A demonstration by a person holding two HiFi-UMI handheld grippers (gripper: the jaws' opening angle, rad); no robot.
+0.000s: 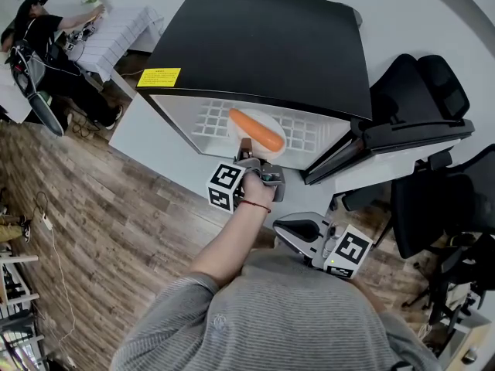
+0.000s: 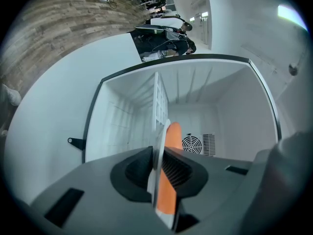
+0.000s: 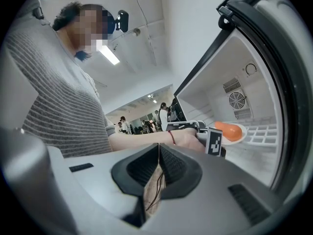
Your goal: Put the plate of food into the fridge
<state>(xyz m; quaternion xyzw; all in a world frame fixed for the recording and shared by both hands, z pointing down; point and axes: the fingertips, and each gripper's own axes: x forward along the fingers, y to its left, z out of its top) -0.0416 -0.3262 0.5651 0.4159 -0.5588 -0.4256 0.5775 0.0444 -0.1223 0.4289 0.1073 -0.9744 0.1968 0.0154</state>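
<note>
**A:** The left claw [image 2: 159, 169] pinches the plate [image 1: 237, 134] by its rim, over the wire shelf [image 1: 210, 119] inside the fridge [image 1: 263, 45], carrot [image 1: 257, 131] aboard!

**B:** The right claw [image 3: 159, 169] hangs closed, empty. With a rim-only grip, any tilt could roll that carrot off.

A brown wood-plank floor [image 1: 93, 230] fills the left side of the head view, with a thin white cable [image 1: 54, 261] trailing across it near the left edge. A white flat surface [image 1: 155, 141] borders the planks. At the top left a person in black clothes [image 1: 42, 33] leans over a white slatted table [image 1: 116, 33]. Two black office chairs [image 1: 421, 91] [image 1: 445, 207] stand on the right, one beyond the other. The right gripper view shows a long bright ceiling light [image 3: 110, 54] and several small, indistinct people standing far back [image 3: 161, 114].
</note>
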